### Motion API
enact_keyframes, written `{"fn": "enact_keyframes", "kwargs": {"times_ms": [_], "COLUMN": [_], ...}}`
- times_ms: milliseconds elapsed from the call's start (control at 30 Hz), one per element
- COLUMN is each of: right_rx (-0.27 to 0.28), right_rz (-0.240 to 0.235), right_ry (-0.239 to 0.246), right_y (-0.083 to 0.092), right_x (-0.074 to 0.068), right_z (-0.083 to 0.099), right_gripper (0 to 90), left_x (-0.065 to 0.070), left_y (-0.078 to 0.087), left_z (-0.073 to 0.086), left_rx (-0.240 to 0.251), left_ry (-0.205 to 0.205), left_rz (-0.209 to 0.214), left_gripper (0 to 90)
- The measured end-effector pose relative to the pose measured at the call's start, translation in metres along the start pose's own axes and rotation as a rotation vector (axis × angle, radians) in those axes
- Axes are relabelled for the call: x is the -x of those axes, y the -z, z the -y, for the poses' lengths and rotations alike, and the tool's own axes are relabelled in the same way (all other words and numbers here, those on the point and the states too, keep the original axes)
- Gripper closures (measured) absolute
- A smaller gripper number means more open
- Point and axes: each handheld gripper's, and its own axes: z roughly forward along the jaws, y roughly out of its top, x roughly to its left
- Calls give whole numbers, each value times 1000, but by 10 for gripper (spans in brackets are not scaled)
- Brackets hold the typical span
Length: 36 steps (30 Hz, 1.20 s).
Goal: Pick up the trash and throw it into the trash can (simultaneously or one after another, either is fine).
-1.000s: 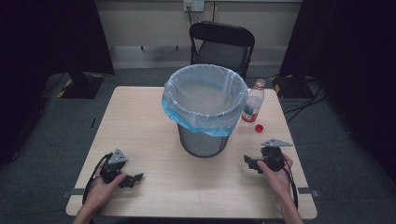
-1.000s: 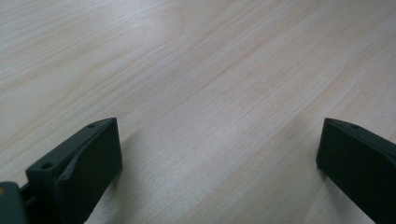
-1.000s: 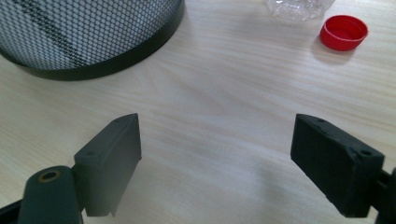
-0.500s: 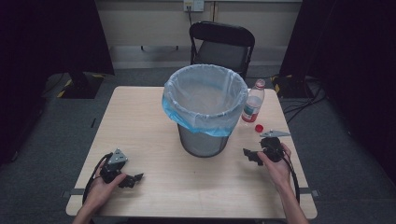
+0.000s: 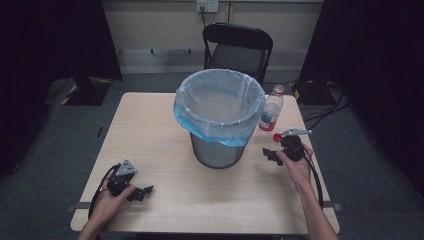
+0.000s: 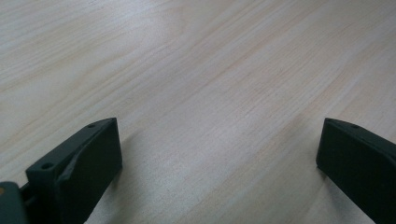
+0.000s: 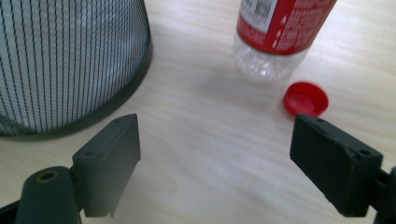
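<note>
High view shows the right gripper (image 5: 272,154) moved forward along the table's (image 5: 150,125) right edge over the last second, from a spot nearer the front edge to just short of the red cap (image 5: 277,137). The bottle (image 5: 270,111) stands upright, uncapped, touching or just beside the lined bin (image 5: 220,117) toward the back right. In the right gripper view the jaws gape wide with nothing between them, the red cap (image 7: 306,98) lying just past the right-hand jaw. That reads as an approach to pick up the cap or bottle. The left gripper (image 5: 142,192) has stayed near the front left corner, jaws wide over bare wood.
</note>
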Motion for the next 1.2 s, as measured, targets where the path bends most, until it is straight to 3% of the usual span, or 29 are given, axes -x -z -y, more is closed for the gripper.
{"fn": "enact_keyframes", "kwargs": {"times_ms": [267, 600, 967, 1200], "right_rx": [9, -7, -23, 13], "right_rz": [-6, 32, 92, 106], "right_ry": [16, 9, -11, -34], "right_y": [-6, -20, -37, -46], "right_x": [7, 18, 35, 41], "right_z": [-21, -43, -50, -57], "right_gripper": [174, 167, 149, 139], "left_x": [0, 0, 0, 0], "left_y": [0, 0, 0, 0], "left_z": [0, 0, 0, 0], "left_rx": [0, 0, -4, -4], "left_ry": [0, 0, -1, 0], "left_rz": [0, 0, -3, -3], "left_gripper": [0, 0, 0, 0]}}
